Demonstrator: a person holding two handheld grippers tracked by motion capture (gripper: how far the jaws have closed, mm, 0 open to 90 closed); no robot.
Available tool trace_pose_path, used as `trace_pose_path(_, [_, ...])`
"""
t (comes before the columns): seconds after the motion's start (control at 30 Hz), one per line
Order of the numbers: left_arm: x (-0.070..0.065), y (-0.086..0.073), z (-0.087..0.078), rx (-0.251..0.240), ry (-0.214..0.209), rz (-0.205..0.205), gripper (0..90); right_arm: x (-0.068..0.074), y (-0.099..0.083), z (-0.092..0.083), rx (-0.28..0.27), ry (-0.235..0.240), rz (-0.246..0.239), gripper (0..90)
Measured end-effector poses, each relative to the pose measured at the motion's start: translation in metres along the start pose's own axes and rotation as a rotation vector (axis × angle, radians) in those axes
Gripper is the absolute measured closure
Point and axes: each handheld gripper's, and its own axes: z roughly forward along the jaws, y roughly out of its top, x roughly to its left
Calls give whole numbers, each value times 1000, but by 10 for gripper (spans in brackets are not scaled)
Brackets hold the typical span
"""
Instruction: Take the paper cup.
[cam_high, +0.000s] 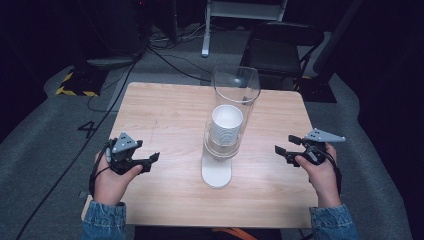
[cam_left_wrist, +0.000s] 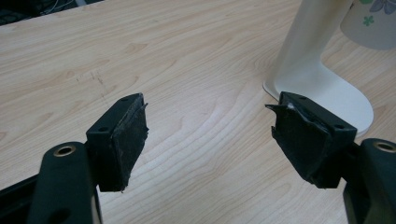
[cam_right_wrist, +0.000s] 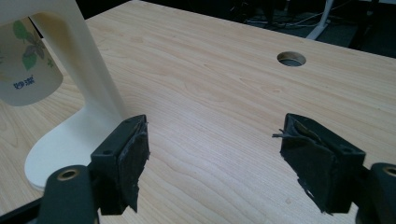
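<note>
A cup dispenser stands mid-table: a clear upright tube (cam_high: 235, 87) on a white stand (cam_high: 216, 172), with a stack of white paper cups (cam_high: 226, 125) inside it. My left gripper (cam_high: 151, 161) hovers low over the table to the left of the stand, open, with nothing between its fingers. In the left gripper view the open gripper (cam_left_wrist: 210, 135) points at the stand's foot (cam_left_wrist: 327, 93), and a flower-printed cup (cam_left_wrist: 373, 23) hangs at top right. My right gripper (cam_high: 286, 146) is open to the right of the stand. In the right gripper view the gripper (cam_right_wrist: 212, 149) faces the stand (cam_right_wrist: 74, 60) and a leaf-printed cup (cam_right_wrist: 28, 60).
The wooden table (cam_high: 165, 115) has a round cable hole (cam_right_wrist: 291, 59) near its far edge. Beyond it, cables run across the grey floor (cam_high: 170, 57), a dark chair (cam_high: 277, 50) stands behind the table, and a white frame leg (cam_high: 206, 30) is further back.
</note>
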Motion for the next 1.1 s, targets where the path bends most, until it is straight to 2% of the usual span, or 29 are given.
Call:
trace_pose_path(0.17, [-1, 1, -1, 2, -2, 5, 259, 6, 1, 3, 1, 7, -23, 234])
trace_pose_path(0.43, [-3, 0, 0, 4, -13, 4, 259, 22, 5, 12, 2, 59, -43, 221])
trace_pose_path(0.6, [-3, -2, -1, 6, -16, 0, 258, 40, 5, 31, 3, 124, -72, 185])
trace_pose_path(0.7, [-2, -3, -1, 8, -16, -6, 259, 53, 3, 46, 30, 165, -104, 171])
trace_pose_path(0.93, [-1, -5, 2, 15, -24, -16, 258, 77, 2, 66, -15, 262, -85, 165])
trace_pose_path(1.1, [-1, -7, 3, 18, -29, -17, 259, 97, 4, 79, -24, 304, -124, 168])
